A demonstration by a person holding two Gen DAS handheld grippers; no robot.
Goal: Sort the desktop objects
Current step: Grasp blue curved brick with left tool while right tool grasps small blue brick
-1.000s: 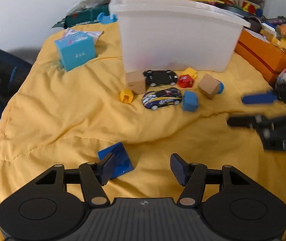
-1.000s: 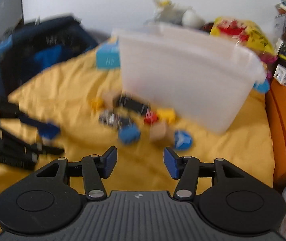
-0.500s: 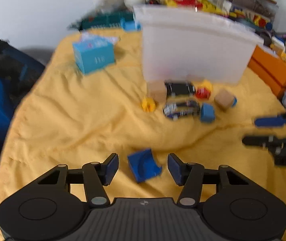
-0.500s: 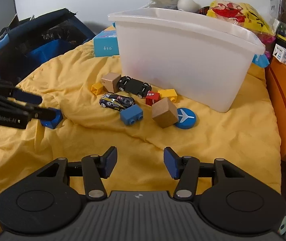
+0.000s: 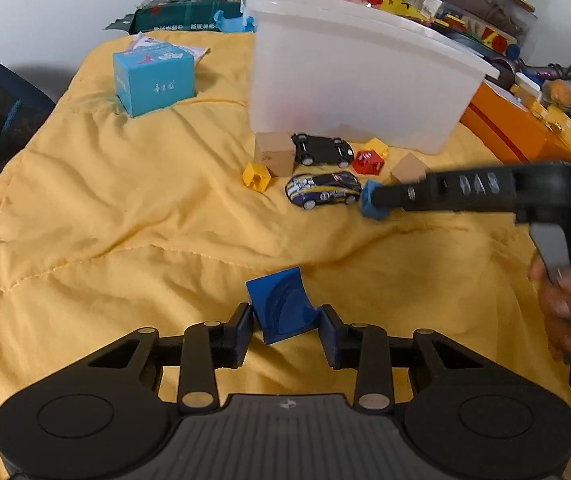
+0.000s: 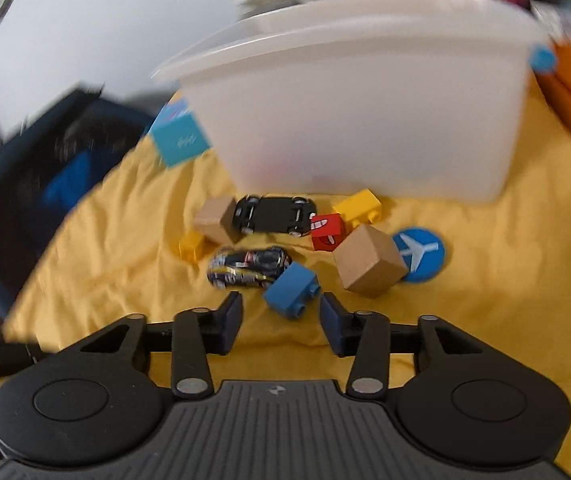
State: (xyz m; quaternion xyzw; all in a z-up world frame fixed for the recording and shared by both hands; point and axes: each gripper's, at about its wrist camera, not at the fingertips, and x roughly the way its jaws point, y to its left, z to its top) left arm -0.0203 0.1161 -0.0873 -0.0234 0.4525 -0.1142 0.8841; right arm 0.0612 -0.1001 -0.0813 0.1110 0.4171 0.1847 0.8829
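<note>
Left wrist view: left gripper [image 5: 285, 330] jaws closing around dark blue curved plastic block [image 5: 281, 304], light, stiff, slick; best pinched across flat sides. Right gripper [image 6: 281, 316] jaws closing toward blue plastic brick [image 6: 291, 289], not yet touching.

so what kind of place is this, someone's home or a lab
Most likely a home, perhaps a play or bedroom corner. Toys lie on a quilted yellow cloth in front of a plastic bin, with a tissue box and cluttered shelves of games behind.
</note>
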